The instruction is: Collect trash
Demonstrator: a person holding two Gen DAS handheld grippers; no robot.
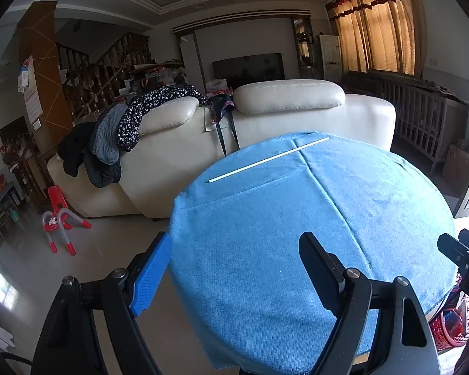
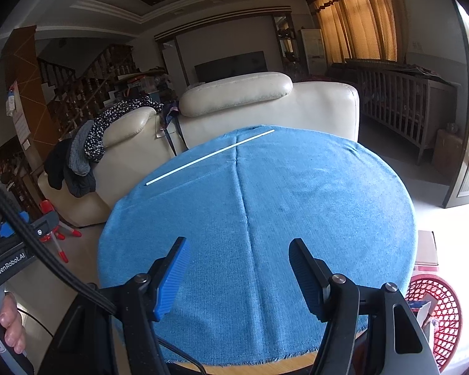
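A thin, straight white stick [image 1: 269, 159], straw-like, lay on the far part of a round table covered with a blue cloth [image 1: 297, 234], slanting from lower left to upper right and crossing the cloth's centre fold near its upper end. The left gripper [image 1: 234, 273] hovered over the near left edge of the table, its blue-padded fingers [image 1: 151, 278] spread wide with nothing between them; the stick sat well beyond their tips. The right gripper [image 2: 239, 276] hung over the near middle of the cloth [image 2: 265, 218], jaws likewise apart and empty, with the white stick [image 2: 210, 157] far ahead and somewhat to the left of its fingertips. A red plastic mesh basket [image 2: 437, 309] stood on the floor at the table's right, holding some paper scraps. A cream leather sofa [image 1: 265, 109] draped with dark clothes stood behind the table.
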